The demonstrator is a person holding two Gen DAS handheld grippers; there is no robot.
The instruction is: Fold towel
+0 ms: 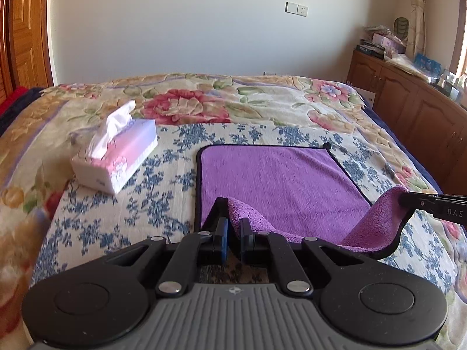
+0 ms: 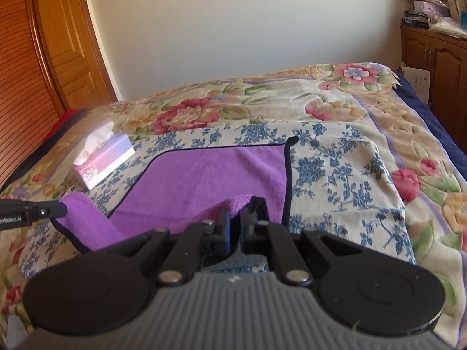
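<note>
Currently the purple towel (image 1: 277, 175) is spread on the blue-flowered cloth (image 1: 116, 213) that covers the near part of the bed (image 1: 262, 99), its far edge lying flat and its two near corners raised. The left gripper (image 1: 233, 230) is closed on the near left corner, with the dark-bound hem pinched between its fingers; the right gripper (image 2: 235, 227) is likewise closed on the near right corner, and each tool is seen from the side in the other's view. The cloth is judged to be light, soft and plush: it sags in a curve between the two held corners and offers no stiffness of its own. A grip on the bound hem at the corners is therefore judged best, since the pile alone could slip out. For the fold, the held corners would be carried toward the far edge and kept level, so that the layers are matched. A tissue box (image 1: 116, 160) stands near the bed's left edge, well apart from the towel.
</note>
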